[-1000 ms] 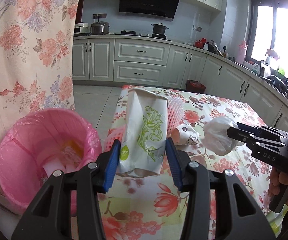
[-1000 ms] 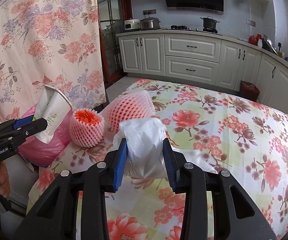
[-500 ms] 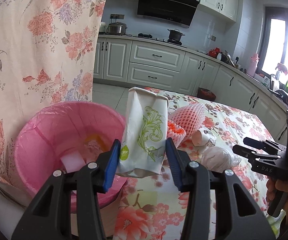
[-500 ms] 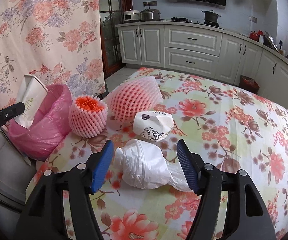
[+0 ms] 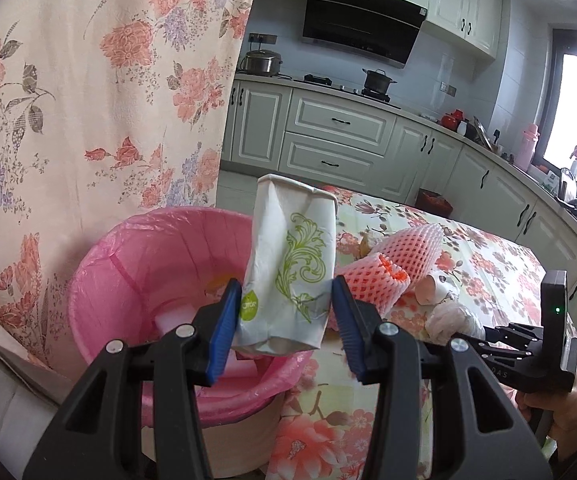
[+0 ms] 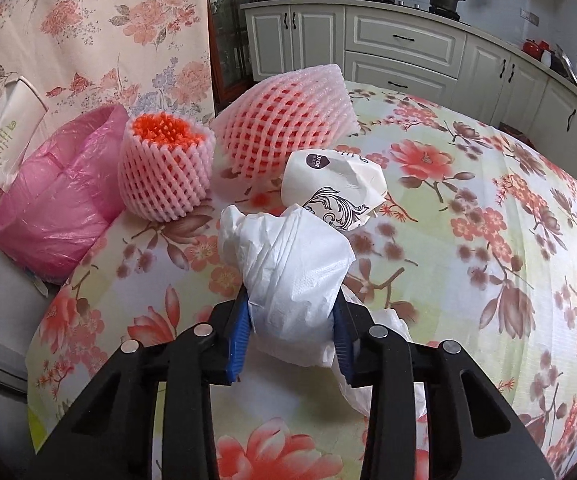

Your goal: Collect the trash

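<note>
Trash sits in both grippers: the left gripper (image 5: 284,330) grasps an upright paper bag (image 5: 290,268) with its long axis vertical, and the pink-lined bin (image 5: 136,264) lies just ahead and below to its left. The right gripper (image 6: 292,328), jaws just closing, clamps a white plastic wad (image 6: 288,268) on the table (image 6: 488,240), farther from the bin.

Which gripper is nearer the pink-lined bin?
Left. The left gripper, holding the paper bag, hangs at the pink-lined bin; the right gripper is over the table, clamping white plastic.
</note>
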Motion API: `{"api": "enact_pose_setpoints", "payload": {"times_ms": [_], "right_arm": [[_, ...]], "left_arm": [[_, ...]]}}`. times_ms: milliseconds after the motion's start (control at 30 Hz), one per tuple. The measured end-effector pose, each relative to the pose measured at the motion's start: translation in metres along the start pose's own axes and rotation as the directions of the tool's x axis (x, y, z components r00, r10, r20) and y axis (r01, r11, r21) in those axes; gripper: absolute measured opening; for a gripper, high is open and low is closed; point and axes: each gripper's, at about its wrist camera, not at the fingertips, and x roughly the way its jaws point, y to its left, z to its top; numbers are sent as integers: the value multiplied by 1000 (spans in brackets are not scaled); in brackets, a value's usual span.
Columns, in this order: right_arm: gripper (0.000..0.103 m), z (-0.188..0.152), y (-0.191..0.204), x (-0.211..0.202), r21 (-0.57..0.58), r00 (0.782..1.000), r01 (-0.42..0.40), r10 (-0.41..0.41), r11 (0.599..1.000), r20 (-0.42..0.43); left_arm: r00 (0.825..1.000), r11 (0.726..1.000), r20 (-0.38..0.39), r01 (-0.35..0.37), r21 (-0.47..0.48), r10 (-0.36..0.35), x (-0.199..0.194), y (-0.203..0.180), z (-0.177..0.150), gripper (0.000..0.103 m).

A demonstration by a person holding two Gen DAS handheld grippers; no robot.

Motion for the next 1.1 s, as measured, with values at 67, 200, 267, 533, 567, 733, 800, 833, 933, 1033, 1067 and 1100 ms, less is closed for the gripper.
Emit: {"api": "enact_pose_setpoints", "payload": {"times_ms": [67,200,267,533,567,733,800,833,933,1033,1067,1100], "right_arm": [[34,1,2,-8,-1,1000,-1,1,1000,19],[34,11,10,-31,-18,997,-9,10,1000,71],[34,19,16,-43,-27,995,-19,21,999,100],[34,66,63,-63,-104,977,-86,104,991,184],[34,72,70,-64,-115,975,-96,116,989,188],[34,95,113,-61,-181,966,-144,177,973,186],[34,102,129,-58,-202,964,-160,197,966,181],[34,104,136,-55,-207,962,-168,205,964,177],[34,111,155,-47,-221,959,-195,233,956,163],[34,114,173,-39,-242,957,-209,249,947,148],[34,114,177,-36,-244,956,-215,254,946,144],[34,114,182,-34,-247,955,-222,261,943,139]], "left_arm": [[1000,1000,2,-8,-10,8,1,5,1,45],[1000,999,4,-29,-34,29,2,17,2,45],[999,998,7,-37,-43,37,2,21,3,45],[998,996,21,-64,-64,66,-2,38,8,44],[997,996,22,-67,-65,68,-2,40,8,44],[995,992,23,-91,-87,93,-4,53,6,44],[994,989,23,-102,-103,105,-5,60,5,44],[993,988,23,-111,-110,114,-6,63,5,45],[992,984,21,-123,-129,127,-8,72,3,45],[991,980,27,-129,-151,135,-11,81,2,52],[990,979,27,-135,-154,141,-13,83,2,52],[989,978,29,-139,-156,145,-13,85,1,53]]}}
